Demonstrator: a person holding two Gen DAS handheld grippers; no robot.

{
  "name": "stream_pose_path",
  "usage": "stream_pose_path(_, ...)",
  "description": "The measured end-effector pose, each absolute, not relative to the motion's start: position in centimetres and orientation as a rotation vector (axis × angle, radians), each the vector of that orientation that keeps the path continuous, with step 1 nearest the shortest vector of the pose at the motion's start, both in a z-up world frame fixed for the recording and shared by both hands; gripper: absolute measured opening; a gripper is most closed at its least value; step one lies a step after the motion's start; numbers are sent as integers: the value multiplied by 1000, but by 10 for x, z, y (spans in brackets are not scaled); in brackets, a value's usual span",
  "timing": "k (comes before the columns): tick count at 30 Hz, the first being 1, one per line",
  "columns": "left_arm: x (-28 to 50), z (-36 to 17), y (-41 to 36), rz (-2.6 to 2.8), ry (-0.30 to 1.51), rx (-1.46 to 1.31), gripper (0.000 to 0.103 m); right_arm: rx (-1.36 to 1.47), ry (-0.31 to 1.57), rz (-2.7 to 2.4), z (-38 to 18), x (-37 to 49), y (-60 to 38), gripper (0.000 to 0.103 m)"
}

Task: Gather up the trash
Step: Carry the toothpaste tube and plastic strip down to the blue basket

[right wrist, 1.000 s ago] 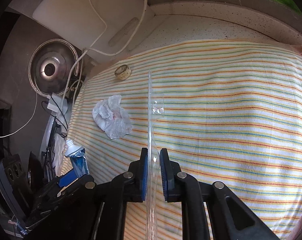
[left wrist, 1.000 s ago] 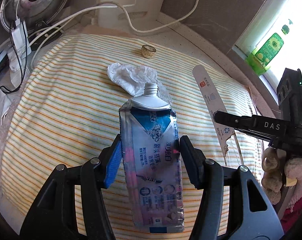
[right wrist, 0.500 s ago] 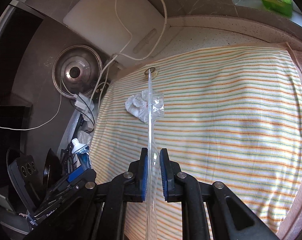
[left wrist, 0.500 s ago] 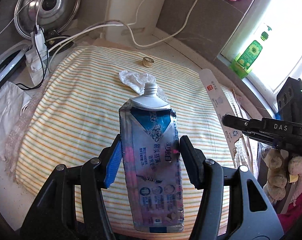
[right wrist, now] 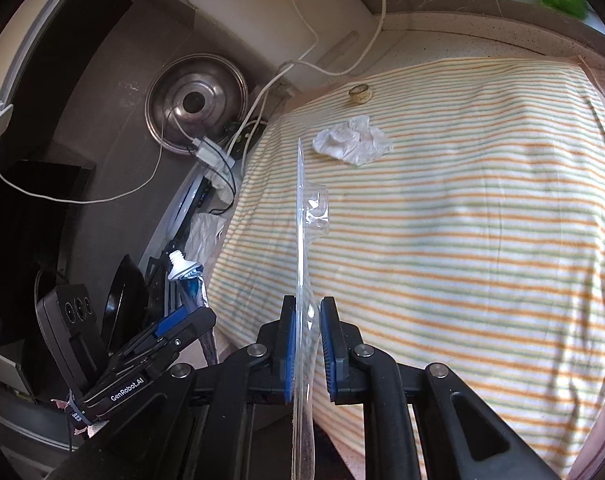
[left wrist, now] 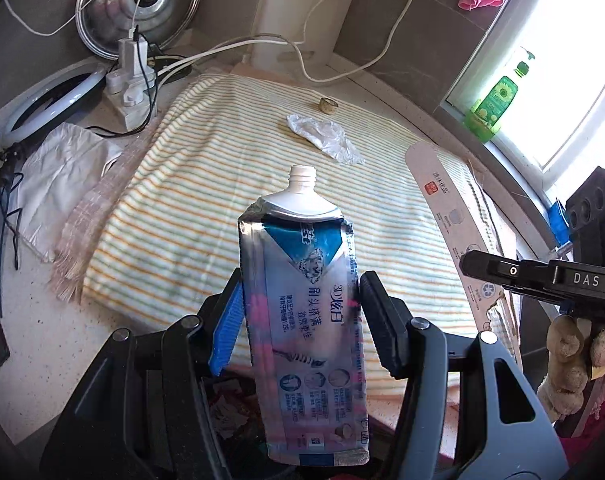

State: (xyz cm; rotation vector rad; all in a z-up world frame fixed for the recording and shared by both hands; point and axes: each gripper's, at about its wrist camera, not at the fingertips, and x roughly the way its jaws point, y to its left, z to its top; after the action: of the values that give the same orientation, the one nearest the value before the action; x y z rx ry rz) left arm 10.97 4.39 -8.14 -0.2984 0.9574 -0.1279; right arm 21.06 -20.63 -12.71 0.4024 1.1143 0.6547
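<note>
My left gripper (left wrist: 300, 312) is shut on a flattened silver and blue toothpaste tube (left wrist: 306, 292) without a cap, held upright in front of the striped cloth (left wrist: 206, 184). The tube also shows in the right wrist view (right wrist: 186, 276). My right gripper (right wrist: 307, 344) is shut on a long toothbrush package (right wrist: 302, 240) of card and clear plastic, seen edge on; its card face shows in the left wrist view (left wrist: 446, 208). A crumpled white tissue (left wrist: 322, 138) (right wrist: 352, 142) and a small yellowish cap (left wrist: 327, 105) (right wrist: 360, 93) lie on the cloth, far from both grippers.
A steel pot lid (left wrist: 138, 4) leans on the wall at the back left, with a white power adapter (left wrist: 130, 76) and cables. A white bag (left wrist: 58, 176) lies left of the cloth. A green bottle (left wrist: 494, 100) stands at the window. Debris lies below the left gripper.
Both grippers have pulled back and up from the cloth with the tube and the package still held. The tissue and cap now look farther away.
</note>
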Motion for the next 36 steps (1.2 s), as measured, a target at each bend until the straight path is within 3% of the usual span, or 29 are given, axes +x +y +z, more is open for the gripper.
stream_pose_path(15,24,-118,90,-102,1028,-334,58,398,1201,707,-156,119,-157,10)
stream_pose_path(36,-42,-209,97,-128,1219,-356,58,361,1447,633,-263,30,-121,10)
